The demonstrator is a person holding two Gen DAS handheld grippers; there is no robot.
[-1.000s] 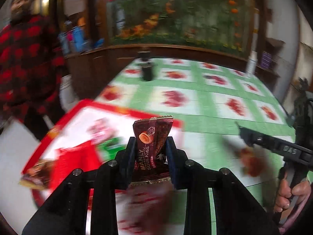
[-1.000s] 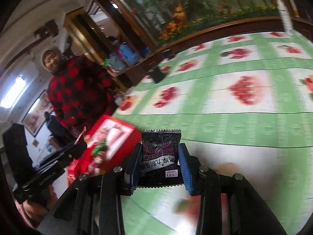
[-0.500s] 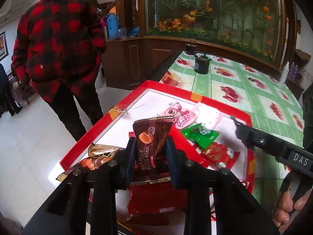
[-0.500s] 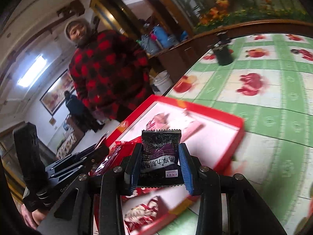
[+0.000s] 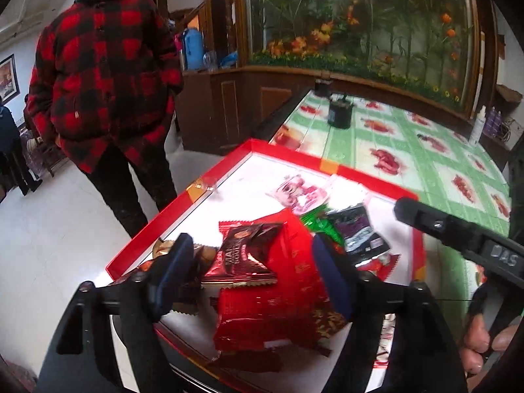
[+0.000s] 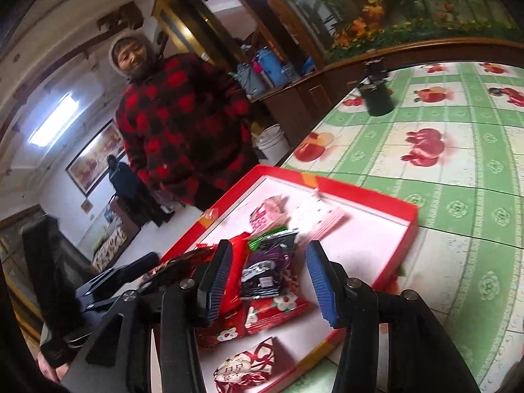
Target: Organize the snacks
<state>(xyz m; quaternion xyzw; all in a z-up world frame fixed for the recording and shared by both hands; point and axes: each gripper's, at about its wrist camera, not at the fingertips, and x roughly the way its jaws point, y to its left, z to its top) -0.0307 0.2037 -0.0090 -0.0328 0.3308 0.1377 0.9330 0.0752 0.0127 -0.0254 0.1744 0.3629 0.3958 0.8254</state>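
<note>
Snacks are lying in a loose heap inside the red-rimmed tray (image 5: 183,203), which is sitting at the edge of the green patterned tablecloth (image 5: 409,150).

The left gripper (image 5: 252,275) is hovering over the near end of the tray with its jaws standing apart, having just been opening. The dark red chocolate packet (image 5: 249,252) is sitting between the pads without either one pressing on it, resting on a larger red bag (image 5: 271,311) in the tray.

The right gripper (image 6: 268,278) is also hanging over the tray, jaws apart and just been opening. The black-and-purple packet (image 6: 268,268) is lying between its blue pads, touched by neither, atop red flower-printed packets (image 6: 275,308) in the tray. In the left wrist view the same black-and-purple packet (image 5: 357,229) is lying toward the right side of the tray, beside a green packet (image 5: 316,221).

Further into the tray, toward its far rim, a pink packet (image 5: 298,193) is lying on the white floor. Near the tray's closest corner in the right wrist view, a red-and-white packet (image 6: 245,370) is lying alone.

Beyond the tray, a dark cup (image 5: 340,114) is standing on the tablecloth. A person in a red-and-black plaid coat (image 5: 101,75) is standing on the floor beside the tray's far left side.
</note>
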